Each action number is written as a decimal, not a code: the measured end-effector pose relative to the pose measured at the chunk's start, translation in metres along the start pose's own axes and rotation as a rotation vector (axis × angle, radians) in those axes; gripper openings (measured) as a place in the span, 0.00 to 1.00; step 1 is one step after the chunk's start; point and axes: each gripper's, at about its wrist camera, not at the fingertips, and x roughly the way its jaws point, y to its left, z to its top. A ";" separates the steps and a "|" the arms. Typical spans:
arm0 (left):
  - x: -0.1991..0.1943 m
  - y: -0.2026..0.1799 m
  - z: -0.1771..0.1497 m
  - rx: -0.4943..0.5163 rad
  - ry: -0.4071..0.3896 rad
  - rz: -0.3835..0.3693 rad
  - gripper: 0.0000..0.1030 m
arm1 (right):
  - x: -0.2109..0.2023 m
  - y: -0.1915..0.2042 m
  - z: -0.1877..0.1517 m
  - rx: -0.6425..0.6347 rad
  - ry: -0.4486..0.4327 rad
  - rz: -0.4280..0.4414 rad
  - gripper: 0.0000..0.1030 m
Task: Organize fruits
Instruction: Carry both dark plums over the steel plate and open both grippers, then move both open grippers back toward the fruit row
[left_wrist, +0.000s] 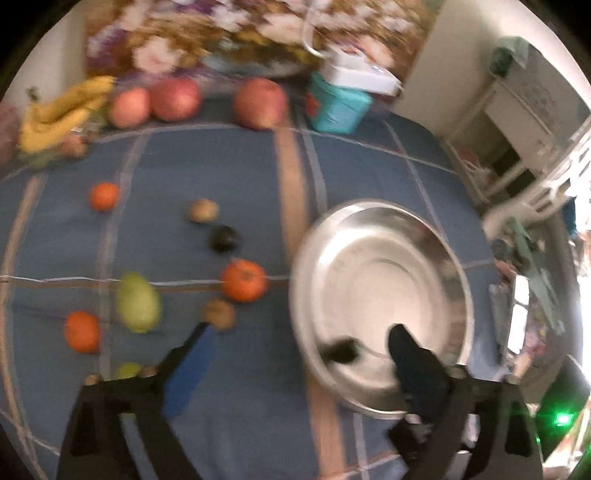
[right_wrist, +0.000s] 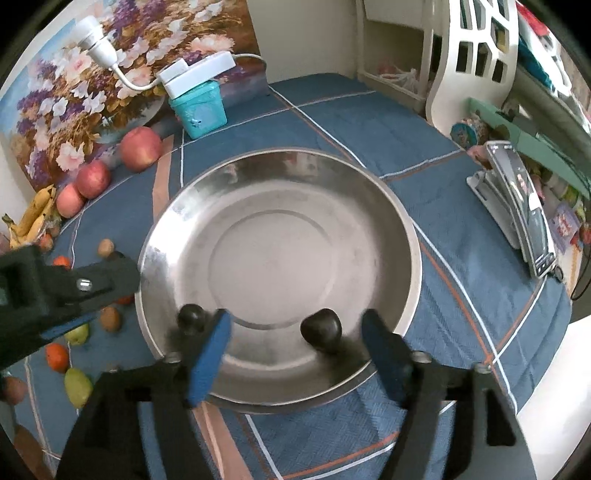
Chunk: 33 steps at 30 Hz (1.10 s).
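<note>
My right gripper is wide open over the silver bowl. A dark fruit sits between its fingers. My left gripper is open too.

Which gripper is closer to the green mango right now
Left. The left gripper hangs open beside the loose fruit, its left fingertip just right of the mango. The right gripper is open over the bowl, across from the mango.

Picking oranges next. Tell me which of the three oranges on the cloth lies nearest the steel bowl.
The orange just left of the steel bowl, lying on the cloth's pale stripe. The other two sit far off to the left.
</note>
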 end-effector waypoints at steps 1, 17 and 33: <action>-0.003 0.006 0.000 -0.007 -0.019 0.032 1.00 | -0.001 0.001 0.000 -0.008 -0.007 -0.001 0.81; -0.040 0.145 -0.032 -0.212 -0.106 0.406 1.00 | -0.011 0.035 -0.012 -0.119 -0.093 0.039 0.98; -0.047 0.201 -0.040 -0.357 -0.051 0.354 1.00 | -0.011 0.096 -0.030 -0.213 0.027 0.169 0.98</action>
